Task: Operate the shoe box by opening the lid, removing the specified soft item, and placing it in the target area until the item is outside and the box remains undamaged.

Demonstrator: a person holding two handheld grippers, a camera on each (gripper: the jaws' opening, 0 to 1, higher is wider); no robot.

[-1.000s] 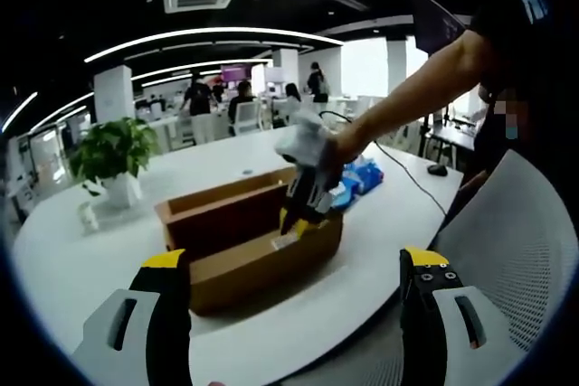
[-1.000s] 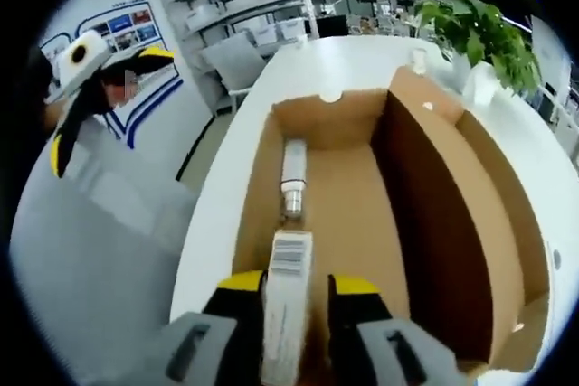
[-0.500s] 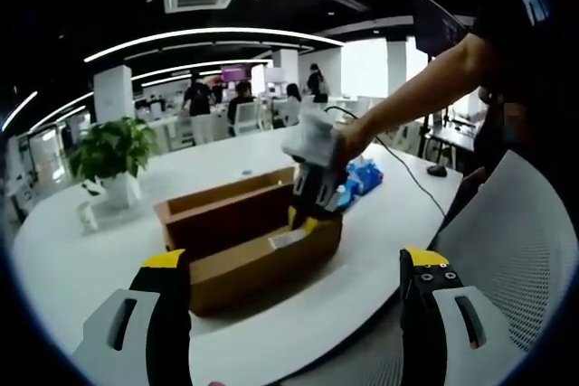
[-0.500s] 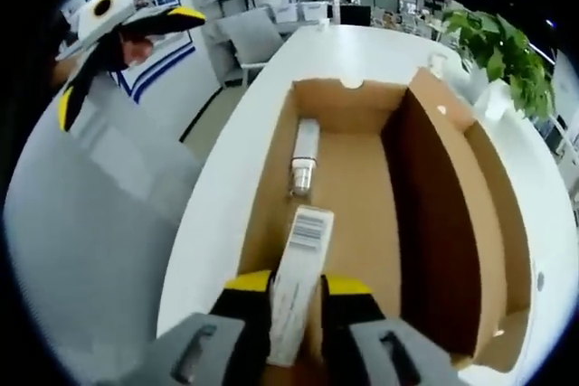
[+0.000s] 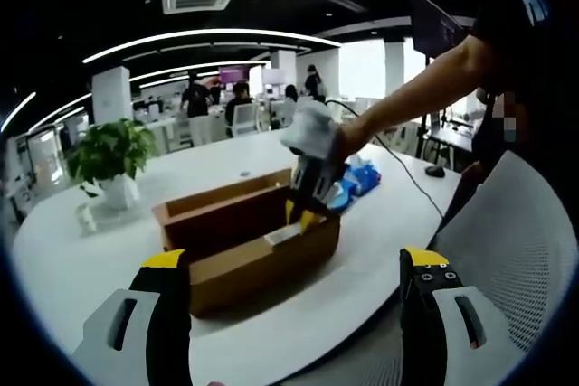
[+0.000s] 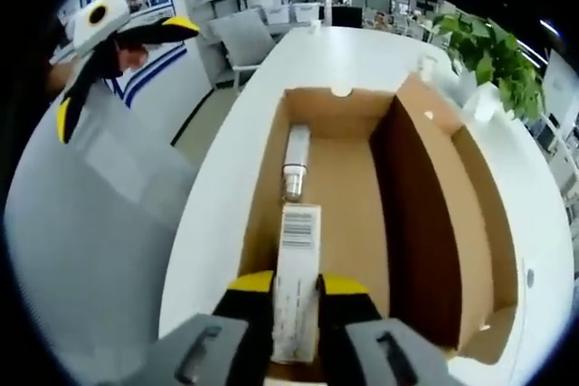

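An open brown shoe box lies on the white table; its lid stands up along the far side. My right gripper, held by a person's arm, hangs over the box's right end. It is shut on a white pack with a barcode label, which it holds above the box floor. A white tube lies further in on the floor. My left gripper is open and empty, near the table's front edge; it also appears as the left gripper beside a chair.
A potted plant stands at the table's far left, and blue packets with a black cable lie to the right. A white mesh chair sits close at the front right. People stand at desks in the background.
The right gripper has risen slightly over the box with the white pack in its jaws. The left gripper stays still and open.
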